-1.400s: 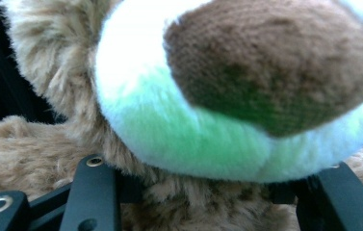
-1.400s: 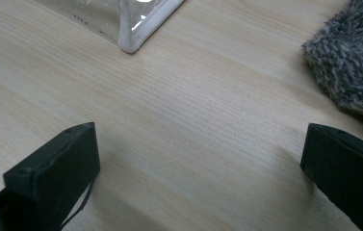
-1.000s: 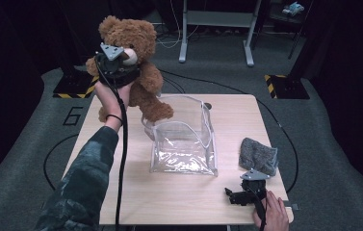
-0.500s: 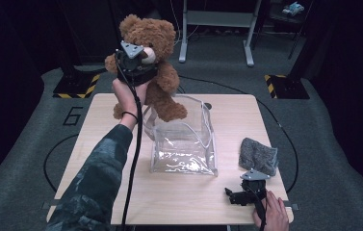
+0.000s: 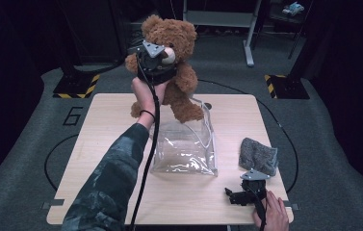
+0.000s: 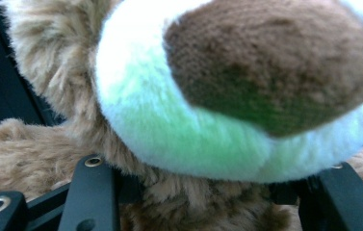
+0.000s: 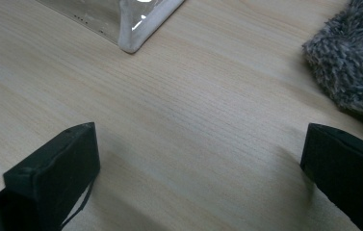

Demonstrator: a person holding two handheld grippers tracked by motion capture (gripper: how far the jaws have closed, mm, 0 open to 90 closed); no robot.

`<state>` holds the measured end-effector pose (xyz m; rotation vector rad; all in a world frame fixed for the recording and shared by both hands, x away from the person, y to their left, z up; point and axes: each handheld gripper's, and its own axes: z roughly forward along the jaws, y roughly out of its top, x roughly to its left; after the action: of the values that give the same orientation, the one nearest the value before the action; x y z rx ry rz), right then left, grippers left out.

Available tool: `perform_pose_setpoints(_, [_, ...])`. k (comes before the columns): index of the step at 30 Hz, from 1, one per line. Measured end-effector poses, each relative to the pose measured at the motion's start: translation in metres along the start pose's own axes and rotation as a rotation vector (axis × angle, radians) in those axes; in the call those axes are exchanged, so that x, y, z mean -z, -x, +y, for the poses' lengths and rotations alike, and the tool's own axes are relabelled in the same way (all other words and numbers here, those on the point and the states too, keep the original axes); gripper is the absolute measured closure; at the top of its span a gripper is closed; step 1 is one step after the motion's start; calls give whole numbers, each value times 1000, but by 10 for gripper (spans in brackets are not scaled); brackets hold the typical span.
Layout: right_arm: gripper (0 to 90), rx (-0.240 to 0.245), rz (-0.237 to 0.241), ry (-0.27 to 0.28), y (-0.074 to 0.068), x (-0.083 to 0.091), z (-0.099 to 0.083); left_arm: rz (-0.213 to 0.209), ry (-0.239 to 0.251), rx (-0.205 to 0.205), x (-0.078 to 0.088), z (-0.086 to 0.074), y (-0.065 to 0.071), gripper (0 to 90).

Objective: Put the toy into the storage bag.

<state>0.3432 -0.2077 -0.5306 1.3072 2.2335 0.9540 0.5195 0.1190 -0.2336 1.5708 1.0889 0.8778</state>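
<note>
A brown plush teddy bear with a cream muzzle (image 5: 172, 53) hangs in the air above the far edge of the pale wooden worktop (image 5: 97, 139), clamped at the chest by the left tongs (image 5: 152, 60). In the left gripper view, the black jaws press into the fur just under the bear's muzzle (image 6: 227, 96), closed on the toy's body part-way, as a soft, bulky thing requires. The person's left hand (image 5: 146, 94) carries the tool high, arm stretched forward in a camouflage-patterned sleeve (image 5: 114, 178), so that the bear's legs dangle over the mouth of a clear plastic zip pouch with a white edge (image 5: 186, 151) standing open on the worktop. The height seems chosen to bring the toy's feet clear of the pouch's rim before any lowering; the bear is not yet inside.

At the near right corner, the right tongs (image 5: 237, 196) rest low on the worktop in the person's right hand (image 5: 271, 214), jaws spread wide and gripping nothing, bare wood between them in the right gripper view. A corner of the pouch (image 7: 136, 29) lies ahead of them, seemingly within reach to steady it. A grey fuzzy cloth lump (image 5: 258, 156) sits just beyond, apart from the pouch, untouched.
</note>
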Motion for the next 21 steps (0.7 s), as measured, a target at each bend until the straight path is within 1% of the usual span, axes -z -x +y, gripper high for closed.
perform_pose_setpoints(2, [0,0,0,0,0,0,0,-4,-4,8,-2,-1,3,446])
perform_pose_setpoints(3, [0,10,-3,-5,1,0,0,-9,-1,16,-3,-1,5,445])
perform_pose_setpoints(8, [0,5,-2,-1,0,0,0,-31,-13,44,-11,-4,13,444])
perform_pose_setpoints(9, [0,12,-7,-3,1,0,0,-37,-14,49,-11,-5,14,444])
perform_pose_setpoints(12, [0,9,-4,-3,1,0,0,-45,-16,45,-15,-11,18,443])
perform_pose_setpoints(13, [0,10,-3,-6,1,0,0,-47,-22,41,-15,-13,18,443])
perform_pose_setpoints(14, [0,10,-5,-4,1,0,0,-48,-26,49,-17,-17,18,442])
perform_pose_setpoints(15, [0,13,-7,-4,1,0,0,-48,-26,49,-17,-17,18,441])
perform_pose_setpoints(16, [0,13,-6,-6,1,0,0,-48,-40,59,-19,-23,17,440])
perform_pose_setpoints(19, [0,10,-4,-2,1,0,0,-49,-53,62,-19,-28,14,436])
perform_pose_setpoints(20, [0,10,-3,-5,1,0,0,-48,-61,66,-19,-33,13,435])
perform_pose_setpoints(21, [0,14,-6,-8,1,0,0,-50,-67,62,-19,-35,13,432])
